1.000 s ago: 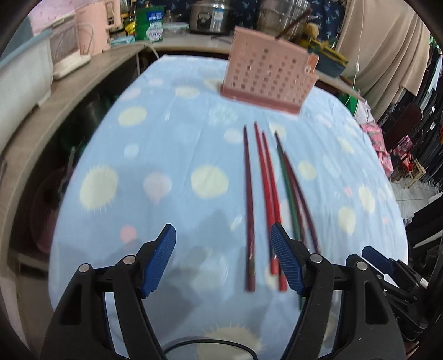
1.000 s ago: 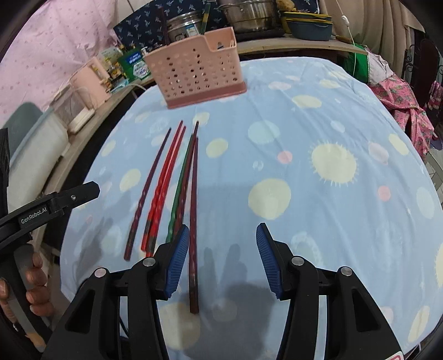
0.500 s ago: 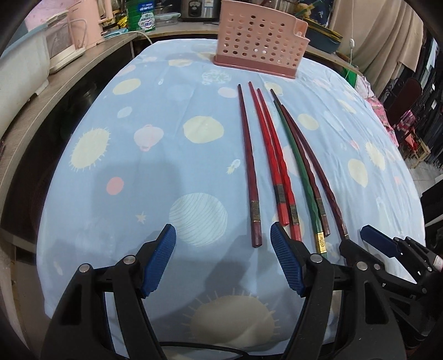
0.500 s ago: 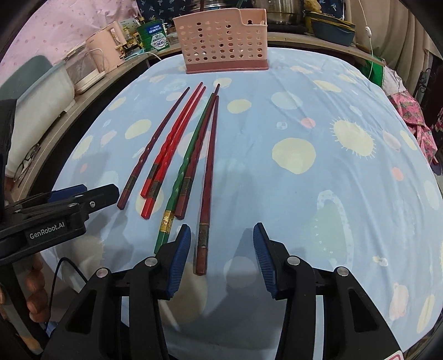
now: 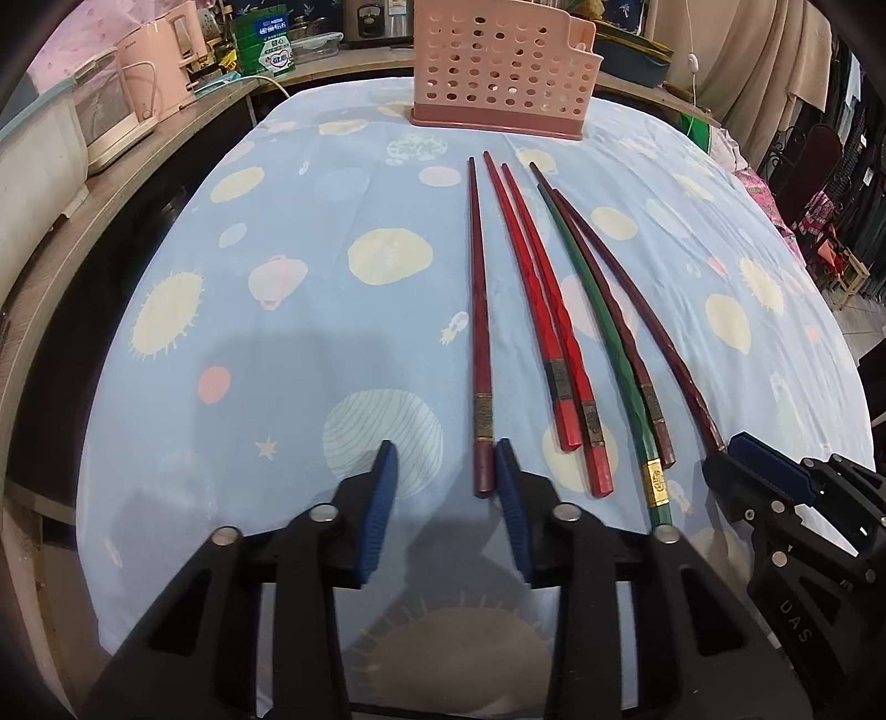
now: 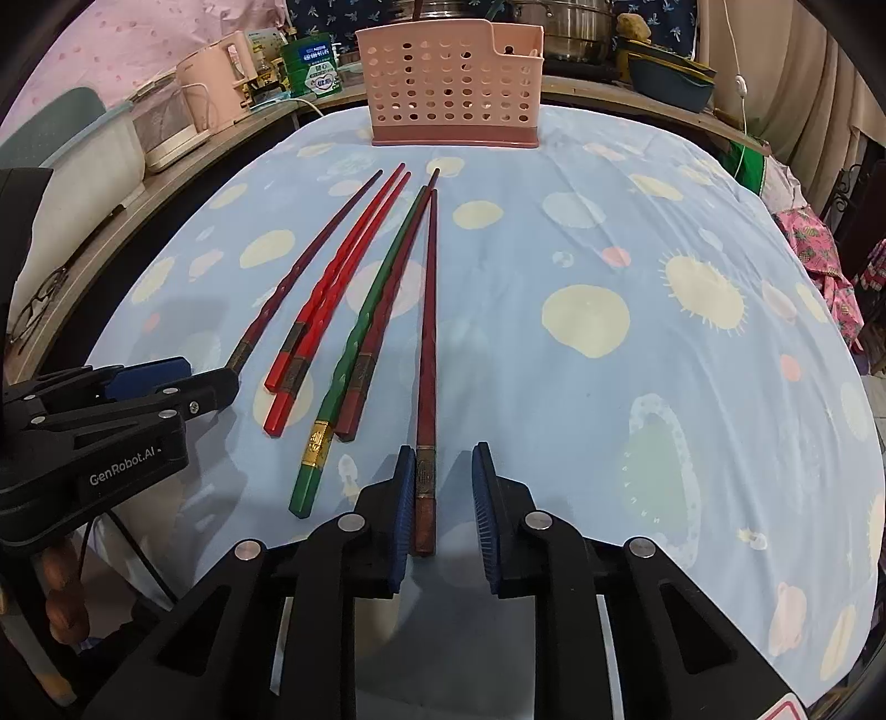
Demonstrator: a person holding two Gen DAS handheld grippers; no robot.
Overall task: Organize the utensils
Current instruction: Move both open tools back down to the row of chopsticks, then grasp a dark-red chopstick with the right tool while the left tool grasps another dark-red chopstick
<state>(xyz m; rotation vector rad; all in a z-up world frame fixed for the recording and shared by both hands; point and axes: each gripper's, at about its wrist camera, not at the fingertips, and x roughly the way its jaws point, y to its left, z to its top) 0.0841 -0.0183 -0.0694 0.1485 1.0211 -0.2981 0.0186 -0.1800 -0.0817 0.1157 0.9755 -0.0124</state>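
Several chopsticks lie side by side on the blue spotted cloth, tips toward a pink perforated holder at the far edge. My left gripper is closing. The butt of the leftmost dark red chopstick lies between its jaws against the right pad, with a gap to the left pad. My right gripper is closing too. The butt of the rightmost dark red chopstick lies between its jaws near the left pad, clear of the right pad. Two red chopsticks, a green one and another dark red one lie between.
A wooden counter along the left carries pink appliances and a green tin. Pots and bowls stand behind the holder. The right gripper shows at the left view's right edge, the left gripper at the right view's left edge.
Both grippers came down toward the near ends of the chopsticks. Both pairs of jaws have since narrowed, each around one outer dark red chopstick's butt.
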